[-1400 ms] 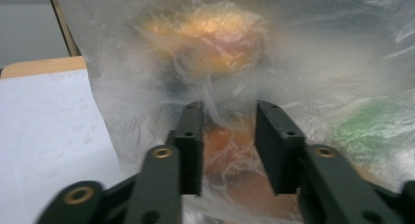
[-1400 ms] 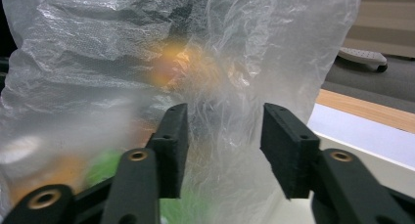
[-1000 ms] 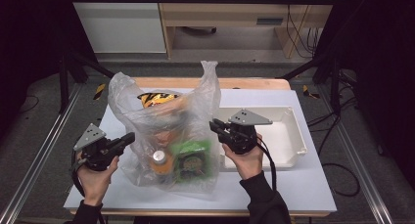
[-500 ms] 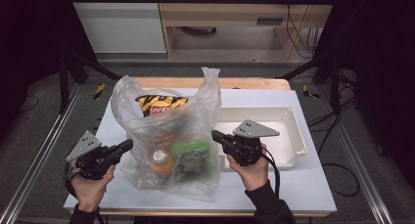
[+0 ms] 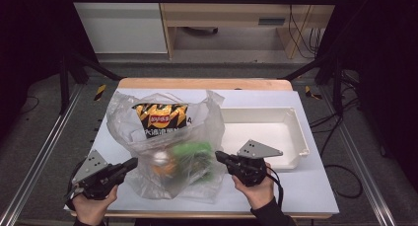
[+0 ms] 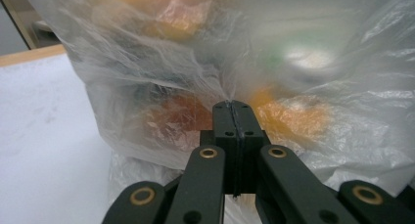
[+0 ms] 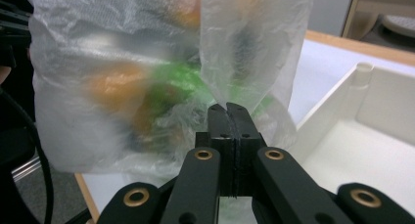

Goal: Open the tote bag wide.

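While both pinch plastic bag (image 5: 167, 152) | left claw (image 6: 234, 109) clamped on film | right claw (image 7: 228, 109) likewise

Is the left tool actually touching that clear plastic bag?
Touching. In the left gripper view, the left tool's jaws are closed together with a fold of the plastic bag pinched between their tips.
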Motion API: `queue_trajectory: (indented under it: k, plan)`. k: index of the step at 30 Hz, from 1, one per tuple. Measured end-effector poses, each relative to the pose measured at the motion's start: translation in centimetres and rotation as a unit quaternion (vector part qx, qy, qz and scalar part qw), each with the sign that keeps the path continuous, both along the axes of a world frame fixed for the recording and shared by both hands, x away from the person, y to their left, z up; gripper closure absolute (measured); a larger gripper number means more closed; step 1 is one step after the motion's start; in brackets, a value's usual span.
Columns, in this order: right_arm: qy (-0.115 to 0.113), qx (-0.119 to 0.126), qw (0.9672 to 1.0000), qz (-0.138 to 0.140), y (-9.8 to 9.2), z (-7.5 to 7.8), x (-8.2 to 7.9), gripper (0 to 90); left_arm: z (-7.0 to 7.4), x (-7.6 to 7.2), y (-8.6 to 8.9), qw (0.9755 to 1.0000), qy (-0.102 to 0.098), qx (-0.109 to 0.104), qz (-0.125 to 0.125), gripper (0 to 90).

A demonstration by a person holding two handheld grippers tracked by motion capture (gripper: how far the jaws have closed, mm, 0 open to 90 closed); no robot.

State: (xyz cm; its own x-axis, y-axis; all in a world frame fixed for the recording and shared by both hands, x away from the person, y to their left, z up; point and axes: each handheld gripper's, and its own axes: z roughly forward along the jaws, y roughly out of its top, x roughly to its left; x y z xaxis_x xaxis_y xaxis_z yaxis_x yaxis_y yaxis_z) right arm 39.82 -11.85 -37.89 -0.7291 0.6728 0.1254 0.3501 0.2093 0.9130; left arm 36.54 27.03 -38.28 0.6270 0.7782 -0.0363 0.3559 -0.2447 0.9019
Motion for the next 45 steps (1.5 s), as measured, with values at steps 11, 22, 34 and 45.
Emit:
queue_trajectory:
  k: [11,22,34,45]
  plan:
    - [0.021,0.004,0.9998,0.001,-0.7,-1.8,-0.7,90.0,-1.8,-0.4,-0.1,0.9998,0.013,0.015,0.004,90.0]
    - [0.013,0.007,0.9999,0.009,0.1,-1.9,-0.5,90.0,2.2,0.8,1.3,0.9952,-0.048,-0.054,0.066,45.6]
    - [0.011,0.008,0.9999,0.010,0.8,-1.9,-0.2,90.0,5.3,5.1,1.1,0.9963,-0.048,-0.051,0.049,26.3]
    - [0.008,0.011,0.9999,0.010,0.5,-1.8,-0.4,90.0,4.1,6.1,0.9,0.9966,-0.040,-0.061,0.038,90.0]
